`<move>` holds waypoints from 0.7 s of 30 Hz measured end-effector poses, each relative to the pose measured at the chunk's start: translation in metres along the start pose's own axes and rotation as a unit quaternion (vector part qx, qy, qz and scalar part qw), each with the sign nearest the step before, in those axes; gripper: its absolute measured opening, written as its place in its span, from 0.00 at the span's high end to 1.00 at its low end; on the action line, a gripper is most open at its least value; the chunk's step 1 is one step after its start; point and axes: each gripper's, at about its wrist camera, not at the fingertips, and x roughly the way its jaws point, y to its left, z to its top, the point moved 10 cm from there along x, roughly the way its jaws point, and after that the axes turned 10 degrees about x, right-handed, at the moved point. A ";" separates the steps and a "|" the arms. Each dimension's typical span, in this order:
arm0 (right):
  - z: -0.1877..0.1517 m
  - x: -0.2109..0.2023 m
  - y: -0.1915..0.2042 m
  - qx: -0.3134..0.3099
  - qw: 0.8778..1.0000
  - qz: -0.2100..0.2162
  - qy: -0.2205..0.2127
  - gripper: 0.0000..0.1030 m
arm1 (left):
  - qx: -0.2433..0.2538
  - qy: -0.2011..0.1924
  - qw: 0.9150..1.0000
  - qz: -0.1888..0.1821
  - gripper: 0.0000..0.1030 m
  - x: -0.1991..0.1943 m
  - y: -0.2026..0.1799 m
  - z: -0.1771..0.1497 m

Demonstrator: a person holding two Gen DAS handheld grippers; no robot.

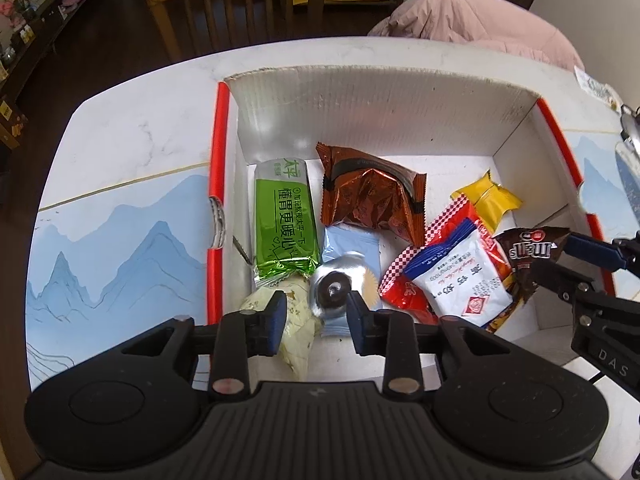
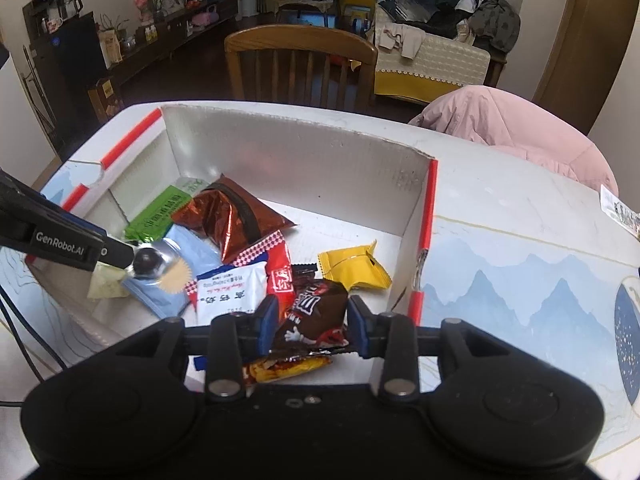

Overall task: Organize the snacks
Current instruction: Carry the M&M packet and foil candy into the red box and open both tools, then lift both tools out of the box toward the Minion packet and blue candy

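Observation:
A white cardboard box (image 1: 360, 112) with red edges holds several snack packets: a green one (image 1: 284, 216), a copper-brown one (image 1: 368, 196), a yellow one (image 1: 490, 200) and a white-and-blue one (image 1: 460, 280). My left gripper (image 1: 316, 310) is open low over the box's near left corner. A foil-wrapped round chocolate (image 1: 336, 290) lies on a light blue packet (image 1: 348, 244) just past its fingertips, and a cream packet (image 1: 296, 340) lies under its left finger. My right gripper (image 2: 313, 314) is open, with a brown M&M's bag (image 2: 316, 312) loose between its fingers at the box's near right.
The box sits on a marble table (image 1: 120, 220) printed with blue mountains. A wooden chair (image 2: 300, 64) and a pink jacket (image 2: 520, 128) stand behind the table. A dark blue plate (image 2: 628, 336) lies at the right edge, and a cable (image 2: 24, 344) runs along the left.

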 end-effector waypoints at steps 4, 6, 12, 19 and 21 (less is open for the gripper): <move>0.000 -0.018 0.003 0.007 1.000 0.013 -0.011 0.62 | -0.009 -0.023 1.000 -0.010 0.57 -0.018 0.000 -0.003; 0.000 -0.029 0.006 0.009 1.000 0.021 -0.019 0.61 | -0.009 -0.033 0.999 -0.017 0.57 -0.028 -0.001 -0.006; -0.002 -0.060 0.018 0.014 0.998 0.040 -0.041 0.55 | -0.007 -0.056 0.998 -0.024 0.57 -0.059 -0.003 -0.017; -0.009 -0.094 0.039 0.016 0.996 0.067 -0.062 0.49 | -0.001 -0.085 0.996 -0.039 0.57 -0.096 -0.006 -0.036; -0.012 -0.103 0.043 0.019 0.995 0.069 -0.071 0.44 | 0.000 -0.094 0.995 -0.040 0.54 -0.106 -0.007 -0.043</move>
